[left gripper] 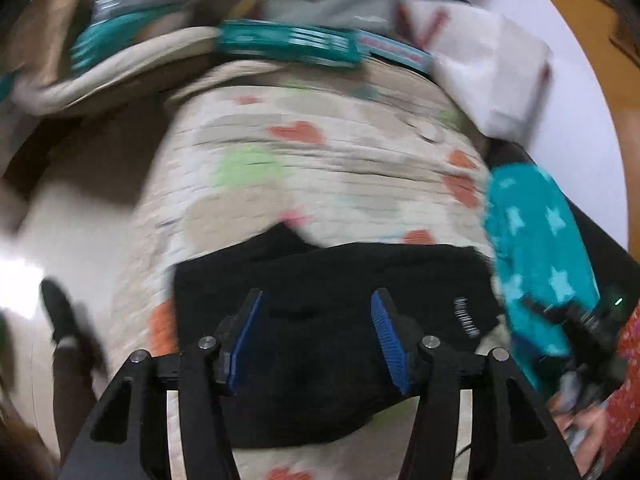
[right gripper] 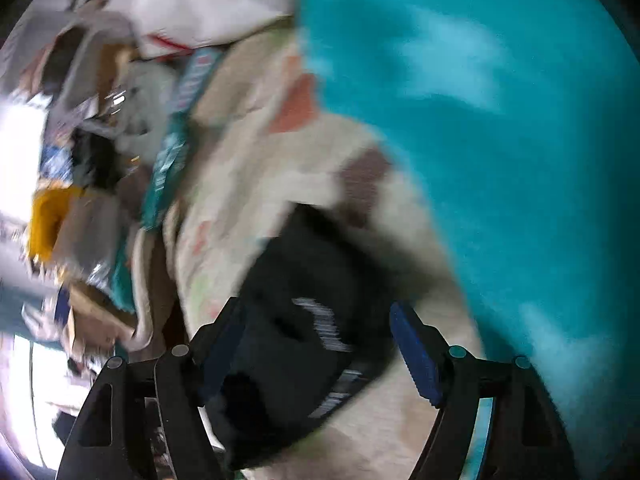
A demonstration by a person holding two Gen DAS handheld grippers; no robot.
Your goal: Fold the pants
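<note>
Black folded pants lie on a cream blanket printed with hearts. My left gripper hovers just above them, blue pads apart and nothing pinched between them. In the right wrist view the same black pants, with a white printed label, sit below my right gripper, whose fingers stand wide with no cloth pressed. A teal cloth with pale stars fills the right of that blurred view. It also hangs at the right edge of the blanket as the teal cloth.
Teal packaging and a white bag lie beyond the blanket's far edge. A red patterned sleeve shows at the lower right. A black shoe stands on the pale floor at left. Cluttered items with a yellow object sit at left.
</note>
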